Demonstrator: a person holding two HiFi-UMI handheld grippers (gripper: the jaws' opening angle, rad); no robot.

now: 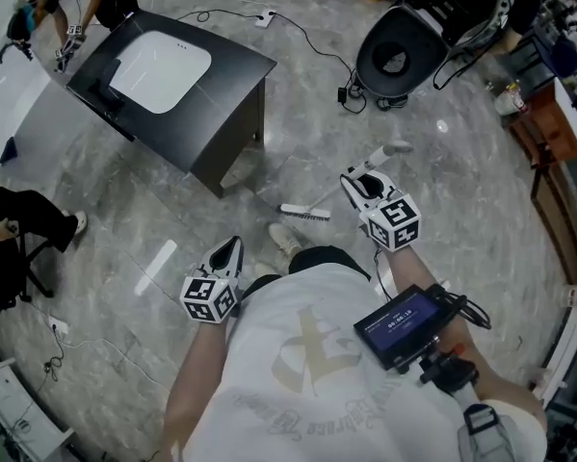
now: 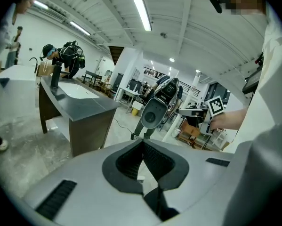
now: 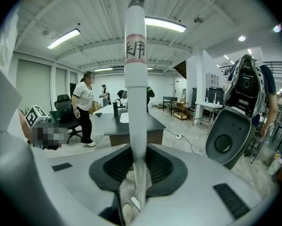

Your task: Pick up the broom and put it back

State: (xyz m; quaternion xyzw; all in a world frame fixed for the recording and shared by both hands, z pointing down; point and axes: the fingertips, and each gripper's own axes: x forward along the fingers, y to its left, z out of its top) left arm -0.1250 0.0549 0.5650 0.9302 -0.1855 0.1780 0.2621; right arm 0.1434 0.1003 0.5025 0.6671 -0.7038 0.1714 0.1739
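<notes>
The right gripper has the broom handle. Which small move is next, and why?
Probably raise the right gripper a little, with jaws closed. They already clamp the white plastic broom handle, while its white brush head is low, beside the person's white shoe.

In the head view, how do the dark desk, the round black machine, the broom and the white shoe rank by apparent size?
1. dark desk
2. round black machine
3. broom: long but thin, so this place is unsure
4. white shoe

White T-shirt [image 1: 298, 354] with beige print, black trousers [image 1: 319, 257], white shoe [image 1: 285, 239], grey left gripper [image 1: 232, 245] and right gripper [image 1: 361, 177], each bearing a black-and-white marker cube [image 1: 211, 299]
</notes>
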